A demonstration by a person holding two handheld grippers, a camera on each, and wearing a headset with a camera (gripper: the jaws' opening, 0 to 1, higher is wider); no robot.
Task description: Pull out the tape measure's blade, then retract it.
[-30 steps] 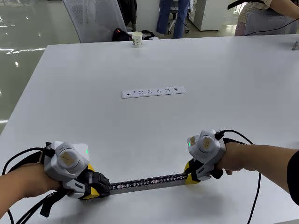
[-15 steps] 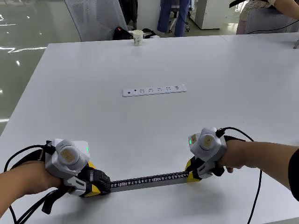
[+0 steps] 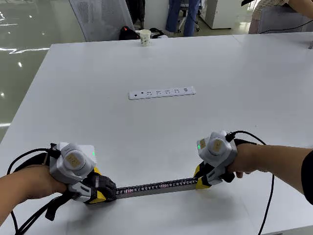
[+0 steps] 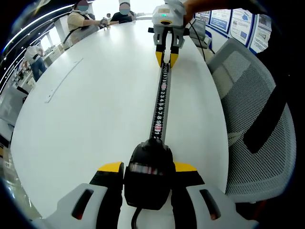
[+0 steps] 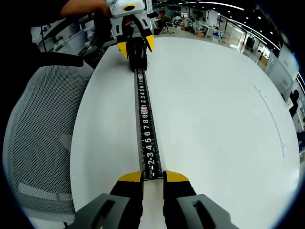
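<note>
head view: at the near left of the white table, the left gripper is clamped on the black tape measure case. its blade lies drawn out along the near edge to the right gripper, whose jaws pinch the blade's end. a power strip lies far off, mid-table.

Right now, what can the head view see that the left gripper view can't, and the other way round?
The head view has the paper cup at the table's far edge and the left gripper from above. The left gripper view has a grey mesh chair beside the table and people at its far end. Both show the tape measure's case, its blade, the right gripper pinching the blade's end, and the white table.
</note>
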